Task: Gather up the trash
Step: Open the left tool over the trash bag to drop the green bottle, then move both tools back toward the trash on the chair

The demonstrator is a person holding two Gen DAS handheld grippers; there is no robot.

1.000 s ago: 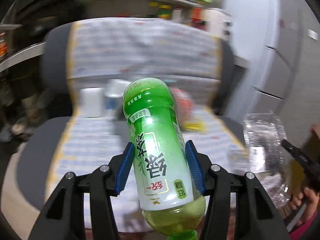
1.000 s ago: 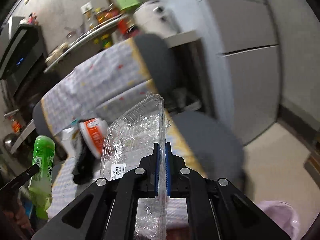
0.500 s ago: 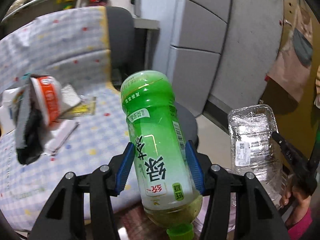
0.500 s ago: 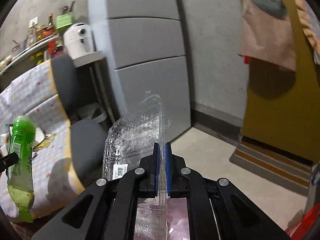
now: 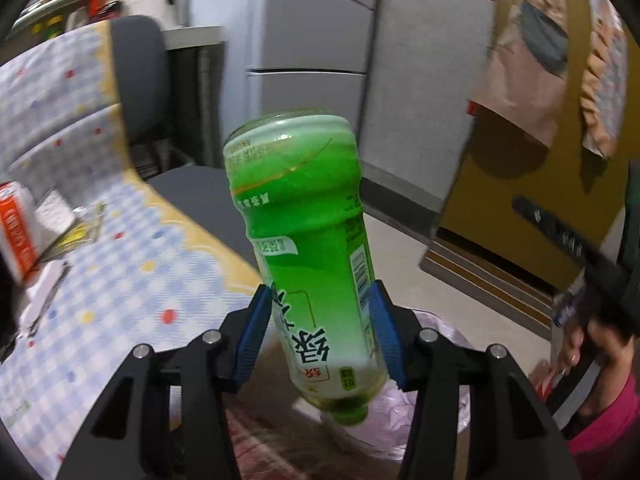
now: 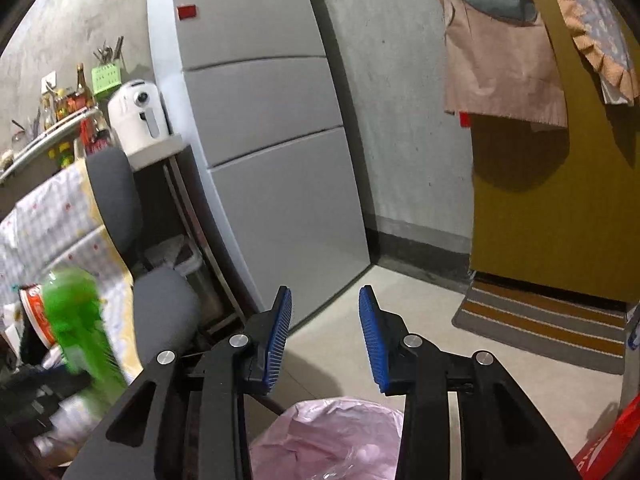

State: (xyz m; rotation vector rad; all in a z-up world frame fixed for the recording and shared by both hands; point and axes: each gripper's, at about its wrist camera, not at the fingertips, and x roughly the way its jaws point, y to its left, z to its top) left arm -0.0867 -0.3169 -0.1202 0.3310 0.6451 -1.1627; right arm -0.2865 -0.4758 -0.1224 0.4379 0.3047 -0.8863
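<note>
A green tea bottle (image 5: pixel 304 216) is clamped between the blue pads of my left gripper (image 5: pixel 320 292), cap end tilted down towards the camera. It hangs over a bin lined with a pink bag (image 5: pixel 400 412). My right gripper (image 6: pixel 325 294) is above the same pink bag (image 6: pixel 320 432); its jaws are opening and nothing is between them. A bit of clear plastic shows inside the bag at the bottom edge of the right wrist view. The bottle (image 6: pixel 76 312) shows there as a green blur at the left. A hand (image 5: pixel 580 344) with a pink sleeve holds the right gripper.
A chair with a checked cloth (image 5: pixel 120 272) stands left of the bin, with an orange and white cup (image 5: pixel 16 232) and wrappers on it. Behind are a grey fridge (image 6: pixel 260 160), a yellow door (image 6: pixel 560 220) and a striped mat (image 6: pixel 540 320).
Both grippers swung right from the chair to above the pink bag. The right gripper opened and the clear plastic box left its jaws. The left still grips the bottle.
</note>
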